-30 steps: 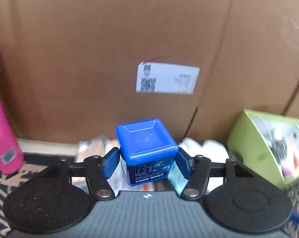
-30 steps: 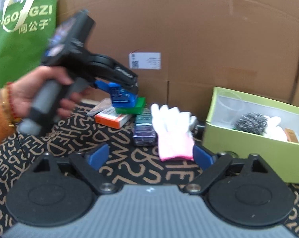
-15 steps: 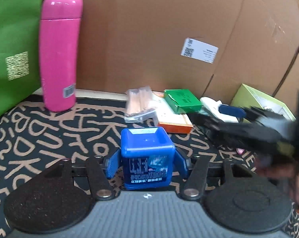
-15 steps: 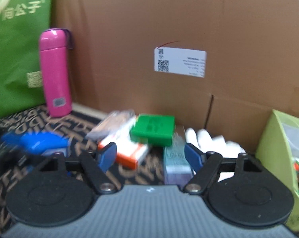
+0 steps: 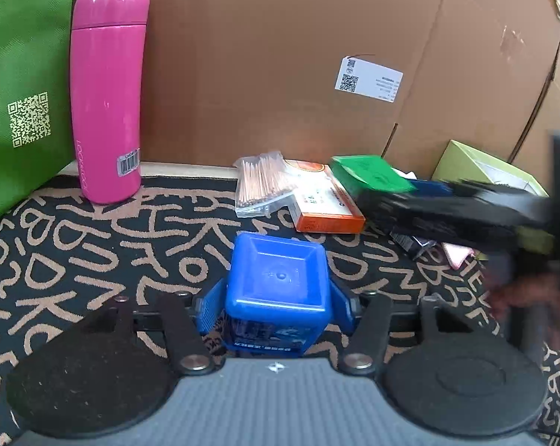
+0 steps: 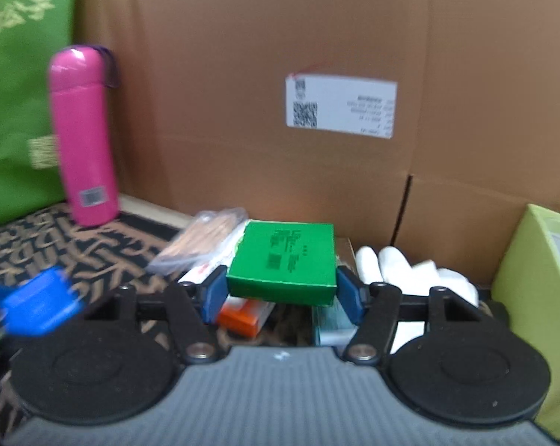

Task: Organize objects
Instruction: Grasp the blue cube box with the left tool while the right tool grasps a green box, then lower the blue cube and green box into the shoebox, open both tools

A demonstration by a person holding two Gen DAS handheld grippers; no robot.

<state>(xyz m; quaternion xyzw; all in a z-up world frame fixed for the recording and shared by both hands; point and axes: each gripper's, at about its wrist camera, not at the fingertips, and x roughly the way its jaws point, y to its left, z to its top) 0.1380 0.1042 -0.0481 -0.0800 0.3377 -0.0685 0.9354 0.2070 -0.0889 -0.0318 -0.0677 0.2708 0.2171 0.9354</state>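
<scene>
A blue square plastic box (image 5: 278, 278) sits between the blue pads of my left gripper (image 5: 276, 308), which is shut on its sides, low over the patterned mat (image 5: 75, 245). It shows blurred at the left of the right wrist view as the blue box (image 6: 38, 304). A flat green box (image 6: 283, 267) lies on top of an orange-and-white box (image 6: 243, 316). My right gripper (image 6: 280, 293) straddles the green box; its jaws are closing and both pads touch the box's side edges.
A pink bottle (image 5: 107, 89) stands at the back left beside a green bag (image 5: 19, 74). A cardboard wall (image 5: 280, 55) closes the back. A toothpick bag (image 5: 261, 182), a white glove (image 6: 410, 271) and a lime-green box (image 6: 533, 297) crowd the right.
My left gripper has drawn back from the cardboard wall and sunk toward the mat with the blue box. My right gripper has moved in on the green box and narrowed around it.
</scene>
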